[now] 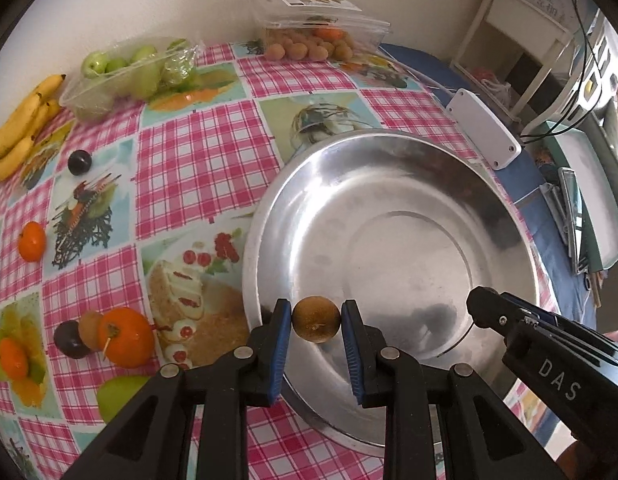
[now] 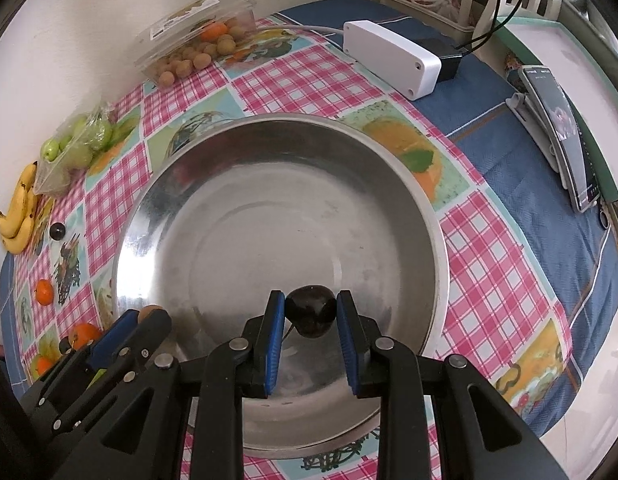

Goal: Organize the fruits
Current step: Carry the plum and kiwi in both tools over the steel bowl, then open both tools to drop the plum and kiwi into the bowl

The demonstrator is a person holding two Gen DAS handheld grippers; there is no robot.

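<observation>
Left gripper is closed on a small brown kiwi, its blue pads pressing the fruit's two sides, and holds it over the near-left rim of the large steel bowl. Right gripper likewise pinches a dark plum between its pads, over the near part of the same bowl; nothing lies in the bowl itself.

From the left wrist view, going left to right across the pink checked tablecloth: a bunch of bananas lies at the far left edge, with a clear tray of green fruit just beside it. Nearer, a lone dark plum and a mandarin sit apart from each other. Close to the camera, a second dark plum, another kiwi and an orange touch in a row, with a green apple below them. At the back stands a clear box of small tan fruit. Right of the bowl lies a white plastic box.
</observation>
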